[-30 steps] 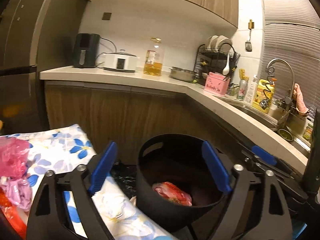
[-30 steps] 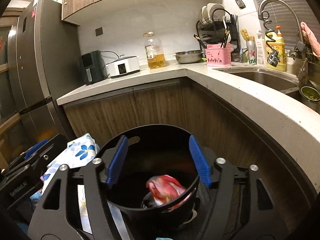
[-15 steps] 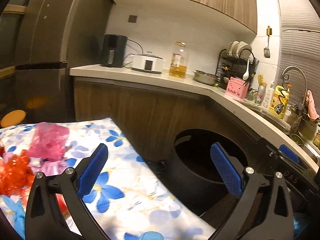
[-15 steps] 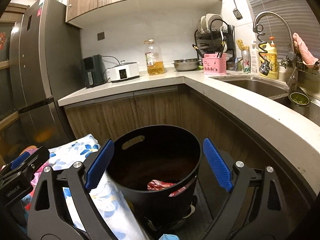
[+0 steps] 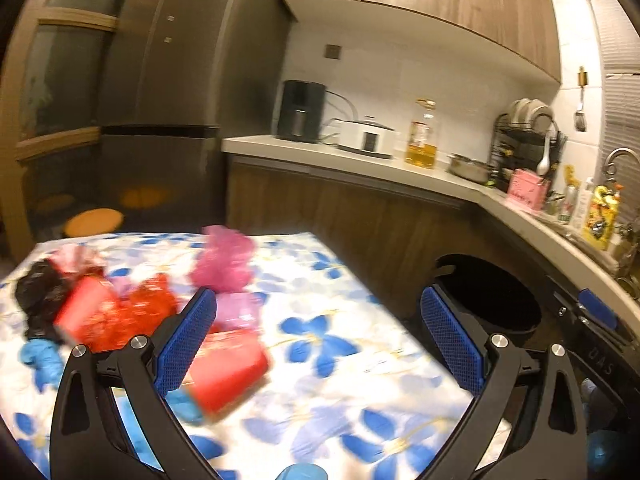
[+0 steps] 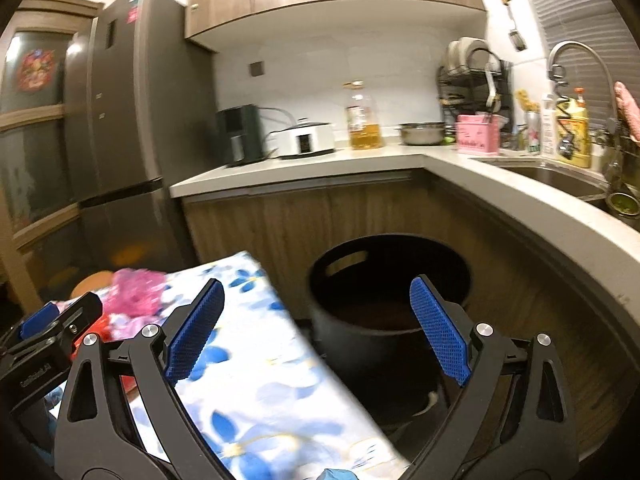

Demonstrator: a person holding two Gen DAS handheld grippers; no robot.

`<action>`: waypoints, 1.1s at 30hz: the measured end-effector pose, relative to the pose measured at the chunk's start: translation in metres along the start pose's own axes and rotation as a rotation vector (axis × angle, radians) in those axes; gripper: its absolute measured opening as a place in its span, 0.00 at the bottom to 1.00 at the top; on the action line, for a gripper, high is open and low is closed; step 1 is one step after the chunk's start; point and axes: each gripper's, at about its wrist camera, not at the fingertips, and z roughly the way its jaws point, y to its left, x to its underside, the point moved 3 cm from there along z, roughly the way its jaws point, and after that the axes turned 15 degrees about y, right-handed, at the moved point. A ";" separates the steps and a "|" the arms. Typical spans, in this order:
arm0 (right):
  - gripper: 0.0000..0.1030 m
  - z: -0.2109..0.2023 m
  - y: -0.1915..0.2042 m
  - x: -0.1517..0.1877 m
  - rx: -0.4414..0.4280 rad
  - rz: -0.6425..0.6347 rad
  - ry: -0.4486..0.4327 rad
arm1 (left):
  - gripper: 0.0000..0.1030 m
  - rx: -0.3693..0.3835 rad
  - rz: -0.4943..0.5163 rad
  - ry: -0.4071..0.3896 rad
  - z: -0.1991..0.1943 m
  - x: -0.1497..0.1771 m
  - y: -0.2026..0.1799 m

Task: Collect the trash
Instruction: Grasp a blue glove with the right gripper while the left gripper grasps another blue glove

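Note:
A table with a blue-flowered cloth holds a heap of trash: a pink plastic bag, red wrappers, a red packet, a black bag and blue scraps. My left gripper hangs open over the cloth, just right of the heap, nothing between its blue pads. A black bin stands on the floor beside the table. My right gripper is open and empty, straddling the table's edge and the bin. The bin also shows at the right of the left wrist view.
A wooden cabinet run with a pale counter curves behind the bin toward a sink. A tall fridge stands at the left. Orange stools sit beyond the table. Appliances, an oil bottle and a dish rack line the counter.
Both grippers swung left, away from the bin toward the table, and opened wider. The trash heap has come into the left wrist view; the red wrapper inside the bin is out of sight.

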 end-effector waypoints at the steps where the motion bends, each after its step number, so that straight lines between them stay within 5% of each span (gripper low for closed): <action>1: 0.90 -0.001 0.007 0.003 -0.009 -0.010 0.002 | 0.95 -0.027 -0.006 -0.003 -0.004 0.003 0.008; 20: 0.89 0.013 0.176 0.096 -0.288 -0.311 0.195 | 0.95 -0.330 -0.171 -0.008 -0.056 0.059 0.152; 33: 0.58 0.046 0.264 0.142 -0.369 -0.427 0.325 | 0.95 -0.399 -0.241 -0.005 -0.070 0.069 0.212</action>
